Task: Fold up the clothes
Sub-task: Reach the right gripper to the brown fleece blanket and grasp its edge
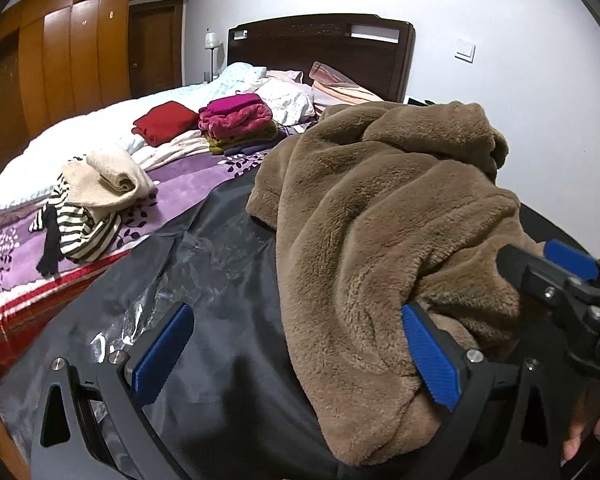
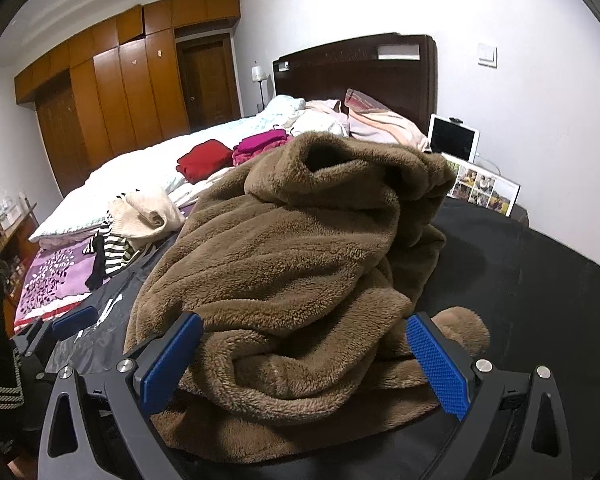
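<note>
A crumpled brown fleece garment [image 1: 380,208] [image 2: 300,240] lies heaped on a black sheet [image 1: 220,264] [image 2: 520,264]. In the left wrist view my left gripper [image 1: 296,356] stands open, its blue pads [image 1: 164,354] wide apart, the right pad pressed against the fleece's near edge. My right gripper [image 2: 304,364] is open too, and its fingers [image 2: 438,368] straddle the near folds of the fleece without clamping them. The right gripper [image 1: 560,280] also shows at the left view's right edge. The left gripper [image 2: 72,322] shows low at the right view's left.
On the bed's purple blanket [image 1: 16,256] lie a cream sweater over a striped garment [image 1: 100,184], a folded red garment [image 1: 166,122] and a magenta stack [image 1: 238,118]. Pillows and a dark headboard [image 2: 356,68] are behind. A tablet [image 2: 454,136] and a photo frame [image 2: 484,190] stand at the right.
</note>
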